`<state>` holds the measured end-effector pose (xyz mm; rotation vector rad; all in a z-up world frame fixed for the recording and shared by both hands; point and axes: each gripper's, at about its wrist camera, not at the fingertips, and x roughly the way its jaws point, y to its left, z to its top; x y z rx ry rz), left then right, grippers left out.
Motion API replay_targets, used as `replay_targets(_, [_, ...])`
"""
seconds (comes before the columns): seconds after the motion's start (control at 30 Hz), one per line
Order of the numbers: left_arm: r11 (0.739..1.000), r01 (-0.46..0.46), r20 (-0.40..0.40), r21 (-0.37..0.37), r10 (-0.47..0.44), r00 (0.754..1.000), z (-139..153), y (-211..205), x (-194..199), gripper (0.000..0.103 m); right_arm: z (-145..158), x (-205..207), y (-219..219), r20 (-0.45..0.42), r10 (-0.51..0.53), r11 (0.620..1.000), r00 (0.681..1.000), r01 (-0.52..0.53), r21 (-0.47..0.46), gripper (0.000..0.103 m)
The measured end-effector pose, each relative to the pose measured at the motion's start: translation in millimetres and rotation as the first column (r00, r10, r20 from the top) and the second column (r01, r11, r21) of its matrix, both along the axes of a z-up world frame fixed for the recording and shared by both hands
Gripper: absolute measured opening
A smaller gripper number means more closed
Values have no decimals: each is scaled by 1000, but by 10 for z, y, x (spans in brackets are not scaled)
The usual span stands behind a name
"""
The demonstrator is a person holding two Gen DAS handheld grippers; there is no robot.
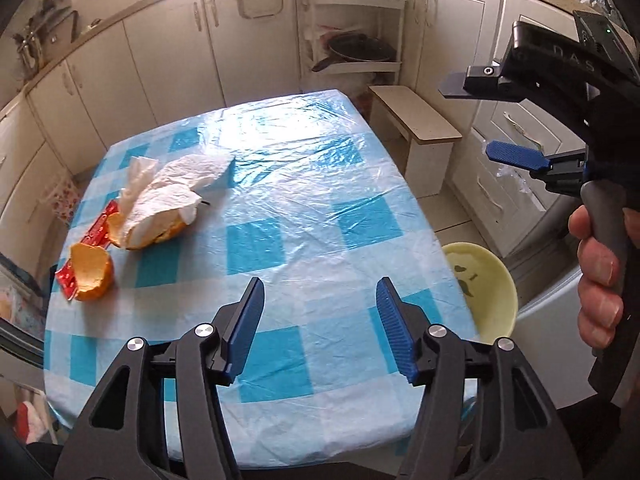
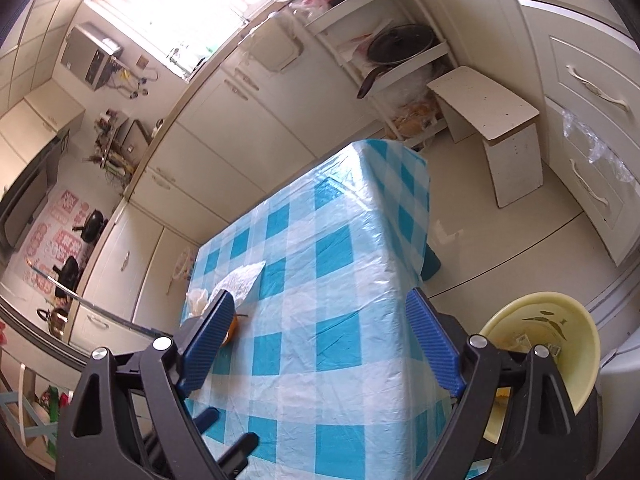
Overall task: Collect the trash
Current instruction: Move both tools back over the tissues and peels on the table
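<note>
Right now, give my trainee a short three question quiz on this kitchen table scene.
1. True or false: the left tool holds a napkin.
2. What lies on the red wrapper at the table's edge? A) orange peel B) spoon C) cup
3. Fill in: the yellow ____ sits beside the table, lower than its top.

Key: 1 false, its jaws are open and empty. 2 A, the orange peel. 3 bowl.

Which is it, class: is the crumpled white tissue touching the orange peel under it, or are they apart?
Touching. In the left wrist view the tissue drapes directly over the larger orange peel, covering its top with no gap visible between them.
</note>
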<state>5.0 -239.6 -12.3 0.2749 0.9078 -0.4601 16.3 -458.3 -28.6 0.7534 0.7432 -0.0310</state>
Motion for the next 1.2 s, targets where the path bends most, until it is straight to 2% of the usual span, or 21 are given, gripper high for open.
replay_targets(0.17, [999, -30, 29, 24, 29, 999, -24, 198, 79, 61, -34, 125, 267, -32, 52, 997, 998, -53, -52, 85])
replay_targets(0.37, [998, -63, 16, 18, 63, 998, -108, 365, 147, 63, -69, 284, 558, -66, 102, 986, 993, -109, -123, 87])
replay_targets(0.6, [995, -100, -10, 15, 100, 995, -184, 594, 292, 68, -143, 492, 842, -96, 157, 974, 983, -170, -151, 87])
replay_targets(0.8, [980, -201, -36, -2, 201, 979, -245, 1020, 504, 74, -202, 653, 1074, -115, 205, 962, 972, -222, -159, 87])
replay_targets(0.9, [950, -311, -55, -26, 309, 949, -251, 1361, 665, 76, -242, 731, 1212, -125, 231, 954, 965, -250, -164, 87])
replay_targets(1.07, [862, -502, -112, -71, 493, 863, -283, 1990, 905, 77, -306, 896, 1525, -126, 293, 936, 948, -311, -164, 87])
replay_targets(1.2, [815, -574, -151, -78, 560, 815, -345, 2280, 995, 77, -355, 1041, 1757, -127, 323, 924, 938, -341, -173, 87])
